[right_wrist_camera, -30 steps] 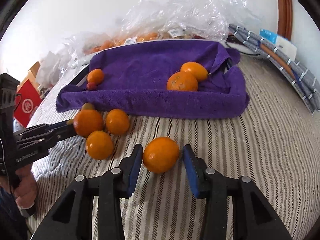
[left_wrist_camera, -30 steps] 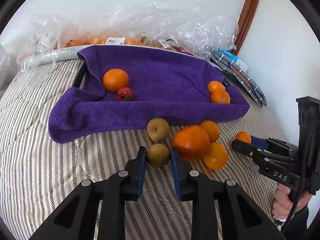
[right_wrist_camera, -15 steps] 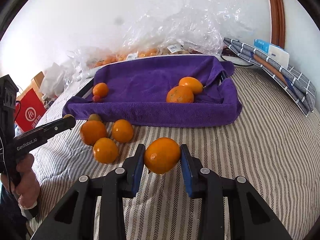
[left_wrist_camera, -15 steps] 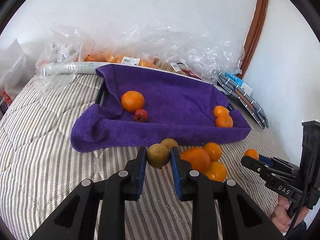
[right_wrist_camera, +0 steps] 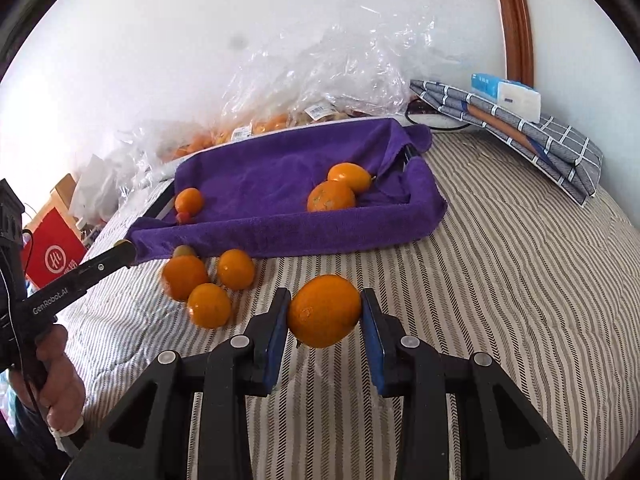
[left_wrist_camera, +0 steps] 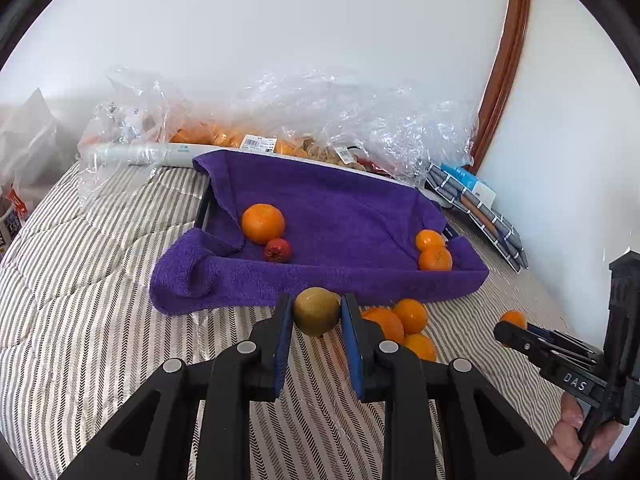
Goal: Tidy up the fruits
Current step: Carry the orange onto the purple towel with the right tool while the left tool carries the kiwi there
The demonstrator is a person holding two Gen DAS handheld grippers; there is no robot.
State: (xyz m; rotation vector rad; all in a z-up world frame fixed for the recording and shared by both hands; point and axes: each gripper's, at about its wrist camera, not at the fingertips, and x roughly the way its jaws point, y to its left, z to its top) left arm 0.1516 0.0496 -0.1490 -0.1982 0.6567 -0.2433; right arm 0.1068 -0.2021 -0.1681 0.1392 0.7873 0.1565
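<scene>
My left gripper (left_wrist_camera: 317, 312) is shut on a brown-green round fruit (left_wrist_camera: 317, 310) and holds it above the striped bed, just in front of the purple-towel-lined tray (left_wrist_camera: 320, 280). My right gripper (right_wrist_camera: 325, 312) is shut on an orange (right_wrist_camera: 324, 310), lifted off the bed. The tray holds an orange (left_wrist_camera: 263, 223) and a small red fruit (left_wrist_camera: 277, 250) at its left, and two oranges (left_wrist_camera: 434, 250) at its right. Three loose oranges (right_wrist_camera: 208, 284) and another brown-green fruit (right_wrist_camera: 184, 251) lie on the bed before the tray.
Clear plastic bags of fruit (left_wrist_camera: 300, 128) lie behind the tray against the white wall. A folded checked cloth with a blue-and-white box (right_wrist_camera: 516, 128) lies at the right. A red bag (right_wrist_camera: 52, 256) stands at the bed's left edge.
Both grippers have lifted their fruit off the bed and risen. The right gripper closed on the orange. The left moved toward the tray's front edge.
</scene>
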